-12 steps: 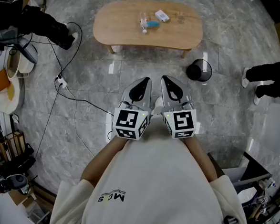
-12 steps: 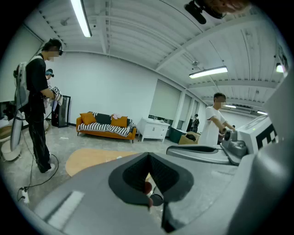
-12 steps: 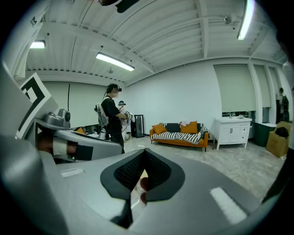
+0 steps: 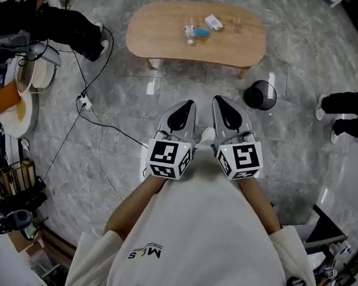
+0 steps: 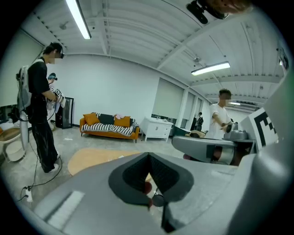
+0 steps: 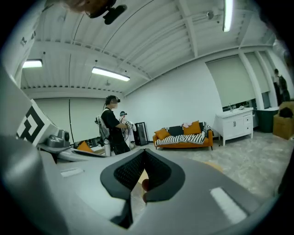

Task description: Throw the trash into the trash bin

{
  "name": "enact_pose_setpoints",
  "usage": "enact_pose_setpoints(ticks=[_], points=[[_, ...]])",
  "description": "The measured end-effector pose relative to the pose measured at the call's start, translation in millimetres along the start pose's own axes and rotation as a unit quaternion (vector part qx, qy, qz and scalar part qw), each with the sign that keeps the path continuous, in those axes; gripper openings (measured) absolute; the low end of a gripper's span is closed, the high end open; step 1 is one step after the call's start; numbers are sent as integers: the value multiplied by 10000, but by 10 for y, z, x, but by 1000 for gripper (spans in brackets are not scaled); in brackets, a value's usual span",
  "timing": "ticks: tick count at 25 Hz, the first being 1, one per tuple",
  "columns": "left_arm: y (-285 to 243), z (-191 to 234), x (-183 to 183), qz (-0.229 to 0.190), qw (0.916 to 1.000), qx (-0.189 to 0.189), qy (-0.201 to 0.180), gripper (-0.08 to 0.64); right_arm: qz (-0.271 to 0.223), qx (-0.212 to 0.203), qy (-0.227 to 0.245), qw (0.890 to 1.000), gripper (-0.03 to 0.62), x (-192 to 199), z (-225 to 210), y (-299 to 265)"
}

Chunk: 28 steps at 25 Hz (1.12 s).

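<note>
Grey marbled floor tiles (image 4: 139, 100) fill the head view, and a low oval wooden desk (image 4: 234, 48) is seen on them, well ahead of the person. Small pieces of trash (image 4: 202, 32) are laid near the desk's middle: a white packet, a blue item and something clear, all too small to be identified. A round black trash bin (image 4: 260, 95) is stood on the floor just off the desk's right end, its inside too dark to be read. A bystander's dark-trousered legs (image 4: 353, 102) are cut off at the right edge. The person's hands are hidden behind the marker cubes. The left gripper (image 4: 182, 112) and right gripper (image 4: 227, 114) are held side by side near the chest, pointed forward and slightly down, well short of the desk. Each gripper's jaws are pressed together with nothing between them.
</note>
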<state>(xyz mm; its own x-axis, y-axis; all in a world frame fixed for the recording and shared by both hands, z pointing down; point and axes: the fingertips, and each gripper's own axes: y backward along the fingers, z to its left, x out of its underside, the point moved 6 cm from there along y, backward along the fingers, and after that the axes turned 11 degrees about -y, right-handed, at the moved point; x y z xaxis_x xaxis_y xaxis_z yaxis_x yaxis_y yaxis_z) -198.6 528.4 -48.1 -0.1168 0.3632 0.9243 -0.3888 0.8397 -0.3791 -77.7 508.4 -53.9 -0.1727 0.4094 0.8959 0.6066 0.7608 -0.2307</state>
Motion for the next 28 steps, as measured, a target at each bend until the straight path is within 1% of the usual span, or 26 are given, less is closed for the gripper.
enact_pose_setpoints(ticks=[2, 7, 11, 13, 15, 18, 21, 25, 28], points=[[-26, -29, -29, 33, 10000, 0, -44, 0, -53, -48, -75, 9999, 23, -36, -41, -8], [-148, -156, -34, 164, 9996, 126, -205, 0, -83, 95, -286, 9995, 22, -8, -282, 10], [-247, -69, -50, 268, 9995, 94, -99, 0, 31, 274, -495, 9984, 23, 37, -418, -63], [-304, -16, -89, 306, 9994, 121, -47, 1, 148, 413, -532, 9976, 23, 16, -465, -144], [-381, 62, -100, 337, 9993, 161, 2, 0, 243, 460, -570, 9970, 22, 14, -498, -267], [-565, 316, -69, 403, 9989, 220, 73, 0, 355, 506, -634, 9961, 23, 51, -524, -584], [-813, 597, -57, 486, 9981, 319, 216, 0, 558, 714, -684, 9935, 22, 45, -577, -929], [-1133, 985, -227, 470, 9971, 449, 402, 0, 703, 837, -636, 9920, 23, -142, -600, -1367], [-1390, 1294, -352, 528, 9950, 664, 526, 0, 838, 881, -476, 9914, 23, -287, -647, -1747]])
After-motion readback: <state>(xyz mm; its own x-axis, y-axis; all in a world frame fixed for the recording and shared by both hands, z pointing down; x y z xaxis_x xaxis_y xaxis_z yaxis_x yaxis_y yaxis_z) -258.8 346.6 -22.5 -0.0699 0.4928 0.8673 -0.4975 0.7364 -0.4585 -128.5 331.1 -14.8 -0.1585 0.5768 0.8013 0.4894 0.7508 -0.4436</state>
